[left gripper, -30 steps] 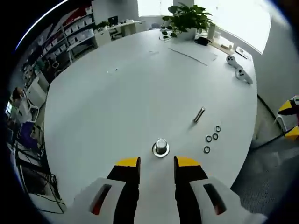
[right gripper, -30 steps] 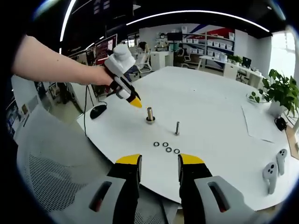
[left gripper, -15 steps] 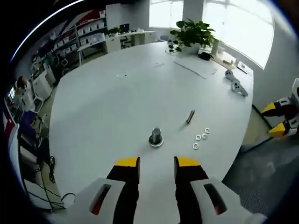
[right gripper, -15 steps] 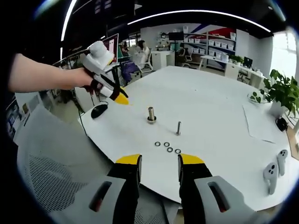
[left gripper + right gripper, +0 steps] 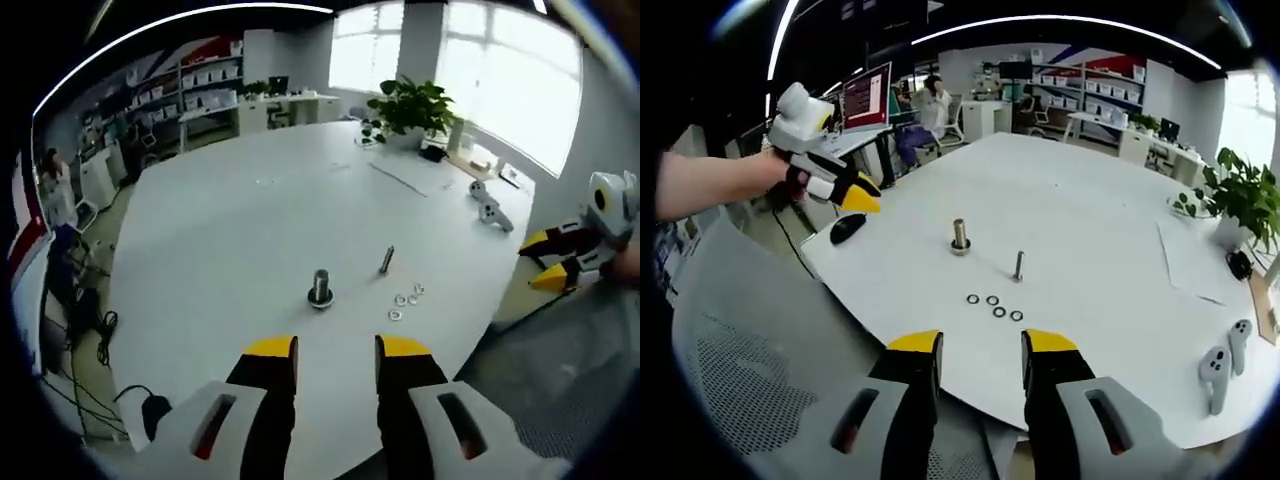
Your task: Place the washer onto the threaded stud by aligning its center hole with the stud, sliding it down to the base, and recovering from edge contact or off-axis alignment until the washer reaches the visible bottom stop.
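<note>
A short threaded stud on a round metal base (image 5: pixel 320 287) (image 5: pixel 960 236) stands upright on the white round table (image 5: pixel 250 220) (image 5: pixel 1090 220). Several small washers (image 5: pixel 406 300) (image 5: pixel 994 306) lie flat in a loose row near it, and a loose bolt (image 5: pixel 387 259) (image 5: pixel 1019 265) rests beside them. My left gripper (image 5: pixel 335 352) is open and empty, held back off the table's near edge; it appears as the left gripper (image 5: pixel 845 190) at the left of the right gripper view. My right gripper (image 5: pixel 980 350) is open and empty, also off the table; it appears at the right edge as the right gripper (image 5: pixel 560 260).
A potted plant (image 5: pixel 412 103) (image 5: pixel 1240 200), a sheet of paper (image 5: pixel 405 178) and two white controllers (image 5: pixel 487 205) (image 5: pixel 1220 365) sit at the table's far side. A black mouse (image 5: pixel 847 228) lies at the table edge. Shelves and desks line the room behind.
Both grippers have drawn back from the table, so stud and washers look smaller. The left gripper has moved away from the stud toward the table's edge.
</note>
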